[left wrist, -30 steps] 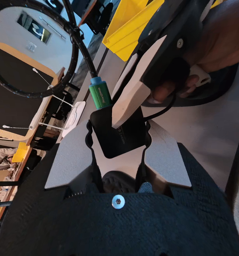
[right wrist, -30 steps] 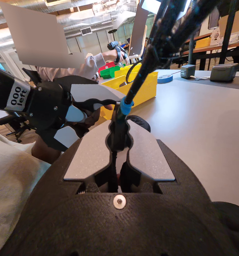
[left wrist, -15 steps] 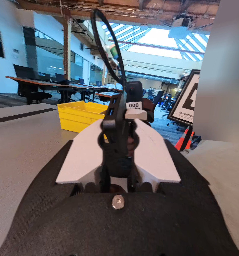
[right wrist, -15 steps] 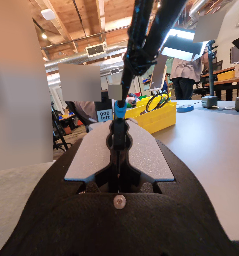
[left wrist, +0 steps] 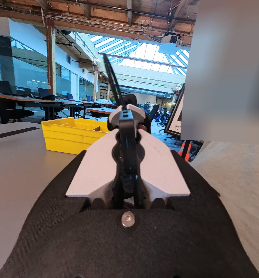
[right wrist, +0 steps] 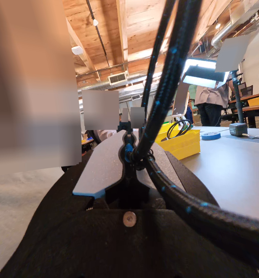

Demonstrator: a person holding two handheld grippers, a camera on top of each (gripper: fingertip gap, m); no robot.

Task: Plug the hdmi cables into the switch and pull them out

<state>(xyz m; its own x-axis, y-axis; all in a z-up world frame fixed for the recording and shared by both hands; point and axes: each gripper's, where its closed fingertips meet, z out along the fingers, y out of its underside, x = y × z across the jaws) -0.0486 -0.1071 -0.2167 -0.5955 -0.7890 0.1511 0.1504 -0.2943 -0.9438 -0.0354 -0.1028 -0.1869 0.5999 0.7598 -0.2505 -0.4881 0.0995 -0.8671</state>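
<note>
Left gripper (left wrist: 126, 136): its pale grey jaws are clenched on the flat black HDMI switch (left wrist: 127, 135), which stands edge-on between them and is held up above the grey table (left wrist: 16, 158), with two small rectangular ports visible on its far end. Directly beyond the switch, the right gripper (left wrist: 128, 107) faces this one, its white fingertips (left wrist: 134, 109) touching or just beside the switch's far end; whether the plug it carries is seated in a port cannot be told. A black braided cable with blue flecks (left wrist: 110, 78) rises from that meeting point toward the ceiling. Right wrist view: the right gripper (right wrist: 128, 139) has its grey jaws clenched on the black HDMI plug with a blue collar (right wrist: 128, 149), and the braided cable (right wrist: 158, 90) leaves the plug, is bound into a bundle just beside the jaws, and loops both upward and back across the gripper body to the lower right. The left gripper's black body (right wrist: 124, 127) shows just past the jaw tips. Farther off on the table stand a yellow plastic bin (right wrist: 184, 144) holding another coiled black cable (right wrist: 178, 129), a roll of blue tape (right wrist: 210, 136), and a small grey box-shaped device (right wrist: 237, 129). The same or a similar yellow bin (left wrist: 71, 136) appears at left in the left wrist view.
</note>
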